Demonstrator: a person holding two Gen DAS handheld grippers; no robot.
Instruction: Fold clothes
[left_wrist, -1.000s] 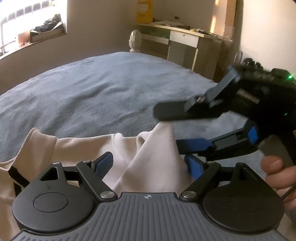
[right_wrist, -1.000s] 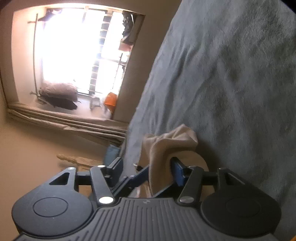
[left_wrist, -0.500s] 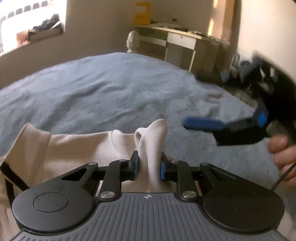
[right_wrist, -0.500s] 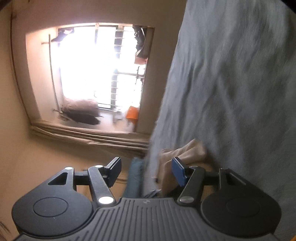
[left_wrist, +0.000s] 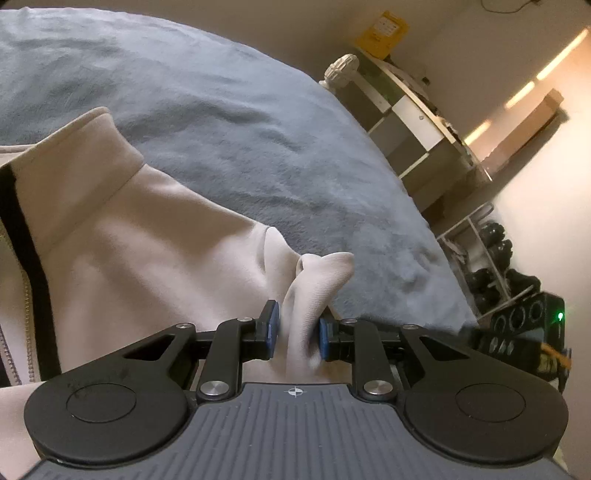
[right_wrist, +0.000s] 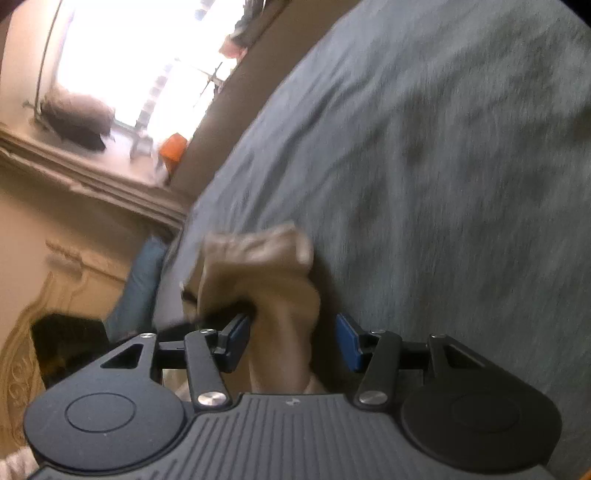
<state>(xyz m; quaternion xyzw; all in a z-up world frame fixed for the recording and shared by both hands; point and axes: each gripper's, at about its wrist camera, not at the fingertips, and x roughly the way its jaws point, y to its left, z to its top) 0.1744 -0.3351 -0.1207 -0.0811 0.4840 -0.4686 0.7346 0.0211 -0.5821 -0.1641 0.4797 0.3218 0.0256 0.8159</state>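
Observation:
A beige zip jacket with a black stripe lies on the blue-grey bed cover. My left gripper is shut on a raised fold of the jacket's fabric, with both blue pads pressing it. In the blurred right wrist view, a bunch of the same beige fabric sits between the closing jaws of my right gripper. Its left pad touches the cloth, while a gap remains at the right pad. The right gripper's black housing shows at the right edge of the left wrist view.
The bed cover spreads wide beyond the jacket. A desk with white drawers and a yellow box stand past the bed's far edge, with a rack of dark items beside them. A bright window and a carved headboard are on the other side.
My left gripper closed on the jacket fold, then rolled and shifted with it. The right gripper left the middle of the left view, and its jaws narrowed around the fabric bunch.

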